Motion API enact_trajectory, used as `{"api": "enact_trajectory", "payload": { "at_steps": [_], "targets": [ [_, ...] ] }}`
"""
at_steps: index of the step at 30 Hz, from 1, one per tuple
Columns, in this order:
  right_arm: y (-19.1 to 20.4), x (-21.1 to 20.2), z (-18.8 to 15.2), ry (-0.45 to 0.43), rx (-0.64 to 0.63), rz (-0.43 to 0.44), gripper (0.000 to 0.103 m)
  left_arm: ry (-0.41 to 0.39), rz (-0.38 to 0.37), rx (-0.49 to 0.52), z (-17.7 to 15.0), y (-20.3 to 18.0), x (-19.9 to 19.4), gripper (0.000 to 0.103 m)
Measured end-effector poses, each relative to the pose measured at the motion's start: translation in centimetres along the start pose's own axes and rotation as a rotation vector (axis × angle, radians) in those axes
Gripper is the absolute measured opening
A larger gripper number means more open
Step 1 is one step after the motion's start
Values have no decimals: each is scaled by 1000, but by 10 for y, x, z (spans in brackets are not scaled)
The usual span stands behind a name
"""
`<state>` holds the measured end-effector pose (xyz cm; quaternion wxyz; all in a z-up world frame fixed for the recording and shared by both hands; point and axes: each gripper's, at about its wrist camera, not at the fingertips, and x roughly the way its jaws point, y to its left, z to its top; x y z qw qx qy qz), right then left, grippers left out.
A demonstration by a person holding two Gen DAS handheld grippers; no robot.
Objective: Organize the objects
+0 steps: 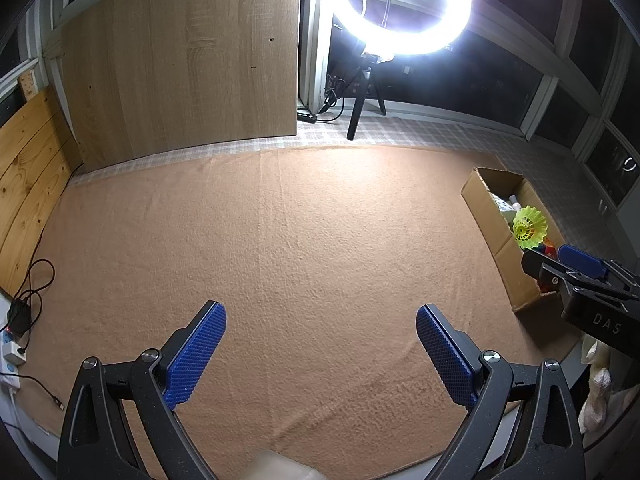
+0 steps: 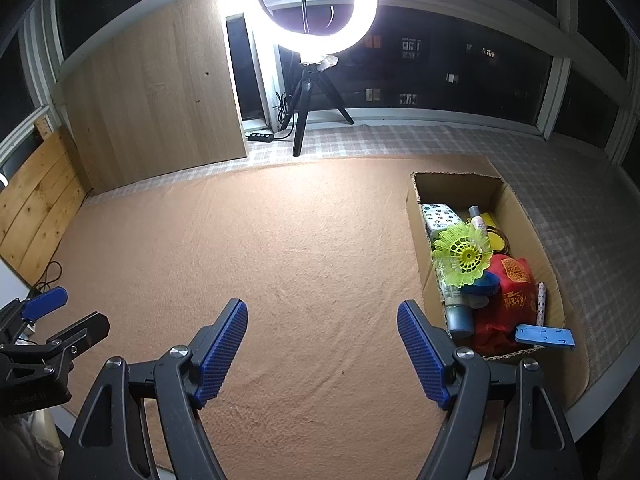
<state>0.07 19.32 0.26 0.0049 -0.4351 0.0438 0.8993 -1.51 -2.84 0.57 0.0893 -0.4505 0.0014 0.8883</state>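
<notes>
Two grippers hang over the orange mat, each with two blue ribbed pads. The left gripper has its jaws spread wide with nothing between them, only bare mat beneath. The right gripper likewise stands with jaws apart and empty, just beside the near left corner of the one cardboard box.

That box sits at the right edge of the mat, its flaps open. Inside it, counted from the right wrist view: one yellow-green plastic shuttlecock on top, near the left wall; one patterned white carton toward the far left corner; one small white bottle beside a yellow round lid; one grey-blue bottle lying along the left wall; one red packet with gold lettering in the near half; one slim patterned stick against the right wall; and one flat blue plastic piece resting across the near right corner. A dark blue object under the shuttlecock is too hidden to name.

One ring light on a tripod stands beyond the mat's far edge.
</notes>
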Motion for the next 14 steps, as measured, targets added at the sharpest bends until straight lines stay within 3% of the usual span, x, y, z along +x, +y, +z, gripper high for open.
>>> {"api": "enact_trajectory", "payload": {
  "at_steps": [14],
  "targets": [
    [1,3,-3,13,0,0,74,1,8,-2,-7,-2,-1,99]
  ]
}}
